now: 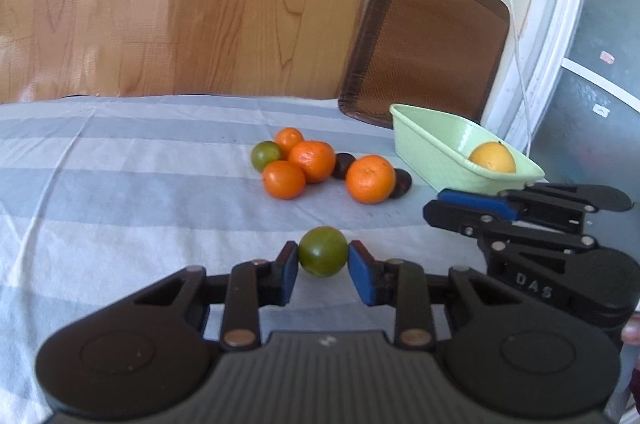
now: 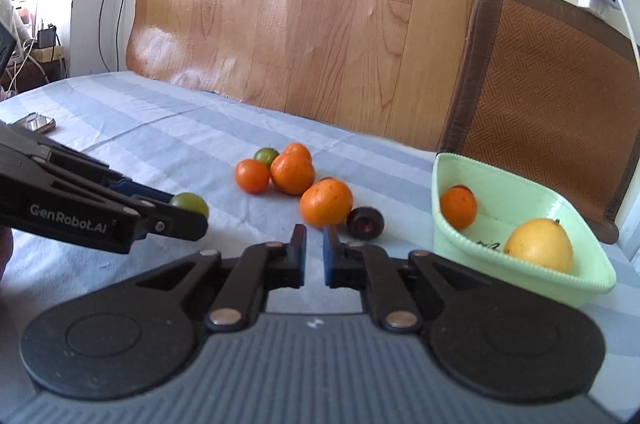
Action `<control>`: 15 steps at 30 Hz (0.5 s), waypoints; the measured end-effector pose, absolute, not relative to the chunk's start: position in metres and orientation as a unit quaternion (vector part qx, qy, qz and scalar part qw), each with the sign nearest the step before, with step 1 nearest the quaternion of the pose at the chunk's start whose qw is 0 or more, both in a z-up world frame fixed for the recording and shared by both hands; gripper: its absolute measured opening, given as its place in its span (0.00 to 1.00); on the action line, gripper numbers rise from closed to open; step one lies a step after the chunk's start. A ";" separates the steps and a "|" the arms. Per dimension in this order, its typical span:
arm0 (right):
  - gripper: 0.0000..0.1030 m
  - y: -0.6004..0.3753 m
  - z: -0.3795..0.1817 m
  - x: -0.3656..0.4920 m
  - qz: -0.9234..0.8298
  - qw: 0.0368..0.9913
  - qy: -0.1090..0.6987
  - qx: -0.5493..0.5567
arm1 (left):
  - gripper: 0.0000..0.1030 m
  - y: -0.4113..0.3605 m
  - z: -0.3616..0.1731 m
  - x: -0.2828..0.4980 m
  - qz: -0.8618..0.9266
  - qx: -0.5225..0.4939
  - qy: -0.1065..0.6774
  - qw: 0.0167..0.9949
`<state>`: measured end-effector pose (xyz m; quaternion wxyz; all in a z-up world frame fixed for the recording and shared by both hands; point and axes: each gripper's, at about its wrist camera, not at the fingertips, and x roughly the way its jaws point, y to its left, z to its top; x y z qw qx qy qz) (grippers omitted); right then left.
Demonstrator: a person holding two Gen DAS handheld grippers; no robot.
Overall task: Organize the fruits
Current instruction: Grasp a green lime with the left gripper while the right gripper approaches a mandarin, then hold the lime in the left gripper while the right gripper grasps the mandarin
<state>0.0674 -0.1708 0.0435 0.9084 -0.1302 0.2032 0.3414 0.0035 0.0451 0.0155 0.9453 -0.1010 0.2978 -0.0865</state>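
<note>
Left wrist view: the left gripper [image 1: 323,256] pinches a green citrus fruit [image 1: 323,251] between its blue pads, just above the striped cloth [image 1: 120,183]. Ahead of the tips lies a cluster of tangerines [image 1: 312,160] with another green fruit [image 1: 266,155] and dark plums [image 1: 401,183]. Ahead and rightward sits the pale green basket [image 1: 424,151] holding a yellow orange [image 1: 492,157].

Right wrist view: the right gripper [image 2: 314,238] holds nothing, its jaws nearly closed with a narrow gap. Just beyond its tips are a tangerine [image 2: 326,203] and a plum [image 2: 365,222]. To its right, the basket [image 2: 576,280] also contains a small tangerine [image 2: 458,205].
</note>
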 end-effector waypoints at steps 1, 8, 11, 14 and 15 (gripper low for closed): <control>0.23 -0.171 0.045 0.069 0.340 0.910 0.200 -0.128 | 0.27 0.047 0.015 0.004 -0.084 -0.105 0.299 0.945; 0.42 -0.160 0.046 0.087 0.336 0.913 0.194 -0.125 | 0.28 0.048 0.014 0.006 -0.082 -0.109 0.301 0.944; 0.42 -0.148 0.039 0.099 0.332 0.911 0.197 -0.149 | 0.28 0.049 0.013 0.006 -0.085 -0.111 0.302 0.943; 0.43 -0.136 0.029 0.109 0.332 0.903 0.208 -0.176 | 0.28 0.048 0.013 0.007 -0.087 -0.109 0.302 0.943; 0.43 -0.133 0.027 0.110 0.331 0.901 0.210 -0.186 | 0.28 0.048 0.013 0.007 -0.087 -0.109 0.302 0.943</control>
